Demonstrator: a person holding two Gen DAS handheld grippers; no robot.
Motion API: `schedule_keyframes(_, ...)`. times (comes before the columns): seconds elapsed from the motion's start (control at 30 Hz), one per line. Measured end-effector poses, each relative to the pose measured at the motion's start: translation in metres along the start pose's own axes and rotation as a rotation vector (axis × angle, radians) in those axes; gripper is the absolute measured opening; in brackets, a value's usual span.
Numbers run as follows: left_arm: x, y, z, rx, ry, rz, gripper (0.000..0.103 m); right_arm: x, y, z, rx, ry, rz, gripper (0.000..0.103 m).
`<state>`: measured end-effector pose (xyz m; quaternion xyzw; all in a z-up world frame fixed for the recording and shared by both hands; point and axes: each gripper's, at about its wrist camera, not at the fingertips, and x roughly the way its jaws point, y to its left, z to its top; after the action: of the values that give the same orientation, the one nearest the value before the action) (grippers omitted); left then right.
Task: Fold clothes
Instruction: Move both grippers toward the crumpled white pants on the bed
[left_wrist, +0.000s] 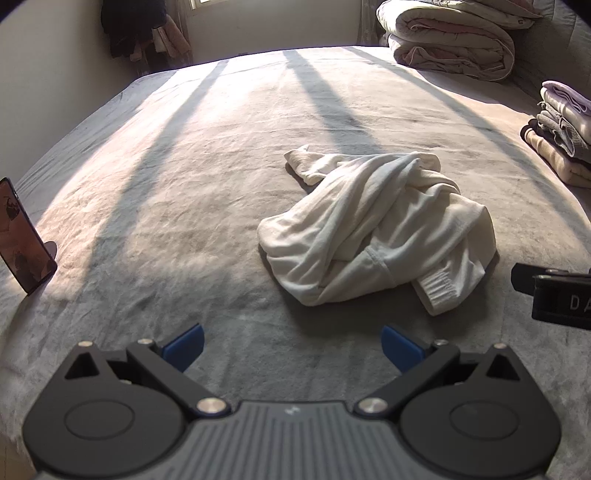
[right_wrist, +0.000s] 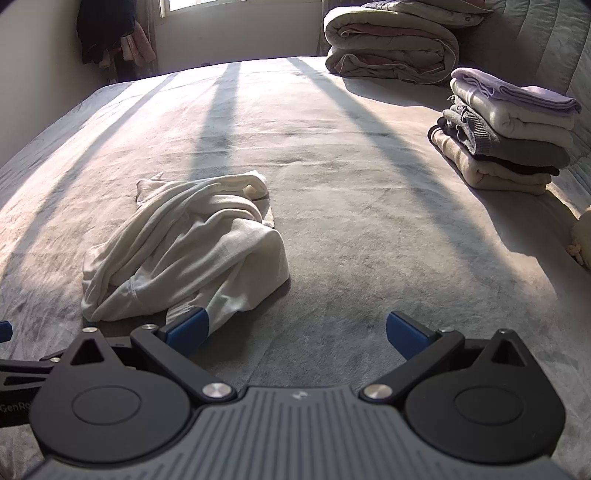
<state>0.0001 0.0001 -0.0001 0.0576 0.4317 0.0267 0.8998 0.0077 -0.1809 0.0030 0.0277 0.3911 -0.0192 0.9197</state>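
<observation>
A crumpled white garment lies in a loose heap near the middle of the bed, on the grey bedcover, with a ribbed cuff sticking out at its near edge and another sleeve end trailing off at the far side. Strips of sunlight and shadow run across the cover around it.

The left tongs hang over the bedcover just short of the heap, blue pads spread wide apart with nothing between them. The right tongs are likewise wide apart and empty; in the right wrist view the left-hand blue pad overlaps the near edge of the garment, though whether it touches the cloth cannot be told.

Further out, a stack of folded clothes sits at the right side of the bed, with a lilac piece on top. A rolled quilt lies at the far right corner. A phone stands propped at the left edge of the bed. Dark clothing hangs in the far corner beside a window
</observation>
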Motion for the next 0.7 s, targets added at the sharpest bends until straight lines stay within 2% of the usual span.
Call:
schedule_keyframes(0.13, 0.0023, 0.003, 0.0032, 0.002, 0.018, 0.004, 0.102, 0.0007, 0.001, -0.0008, -0.004, 0.003, 0.001, 0.103)
schedule_keyframes(0.33, 0.0002, 0.0037, 0.0001, 0.005, -0.012, 0.01, 0.102, 0.0019, 0.0025, -0.002, -0.009, 0.007, 0.003, 0.103)
schedule_keyframes(0.7, -0.0006, 0.0053, 0.001, -0.009, -0.009, 0.012, 0.102, 0.0027, 0.0045, -0.004, -0.02, 0.011, 0.001, 0.103)
